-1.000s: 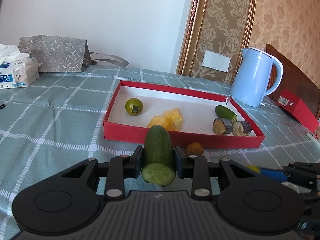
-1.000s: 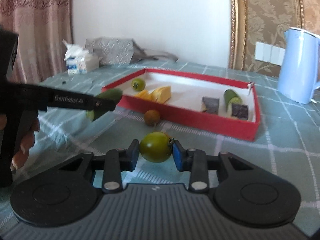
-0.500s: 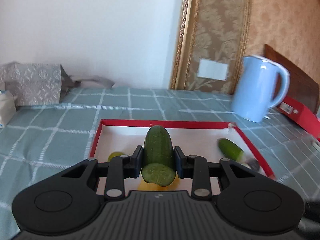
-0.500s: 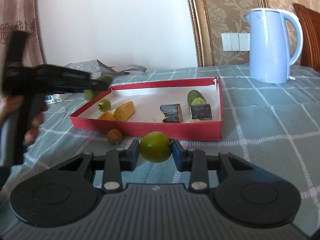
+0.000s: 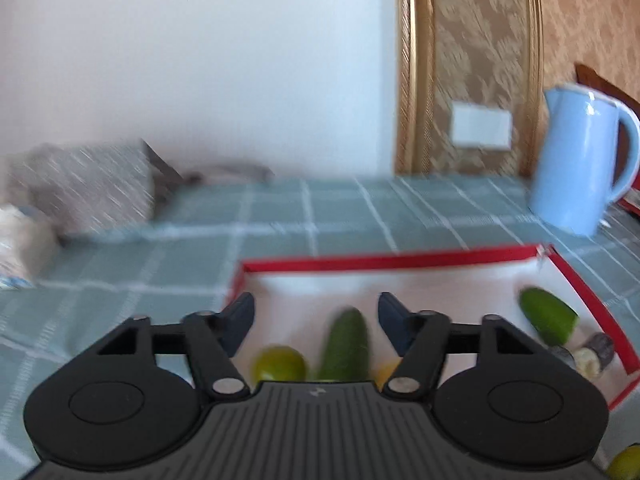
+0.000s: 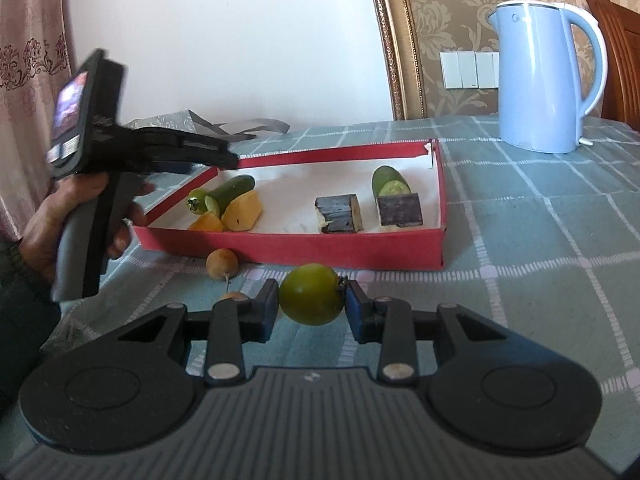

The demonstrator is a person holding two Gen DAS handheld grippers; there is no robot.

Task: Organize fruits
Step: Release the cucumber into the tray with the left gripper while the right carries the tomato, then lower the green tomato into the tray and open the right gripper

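Two grippers are showing in what we are looking at. We are holding the left gripper [image 5: 316, 318] over the near left part of the red tray [image 6: 304, 246], its fingers spread wide with nothing between them. Below that gap a cucumber piece [image 5: 345, 346] is lying on the tray's white floor, beside a green tomato [image 5: 279, 362] and yellow fruit chunks [image 6: 242, 211]; in the right wrist view the cucumber piece [image 6: 230, 194] is leaning against these. Toward the tray's right end we are seeing another cucumber piece [image 6: 389, 182] and two dark eggplant blocks [image 6: 338, 213]. The right gripper [image 6: 312, 306] is clamping a second green tomato [image 6: 312, 299] between its fingers, in front of the tray's near wall. A small brown fruit [image 6: 222, 263] is sitting on the checked tablecloth [image 6: 540, 248] just outside that wall. A blue kettle [image 6: 546, 76] is standing beyond the tray's far right corner.
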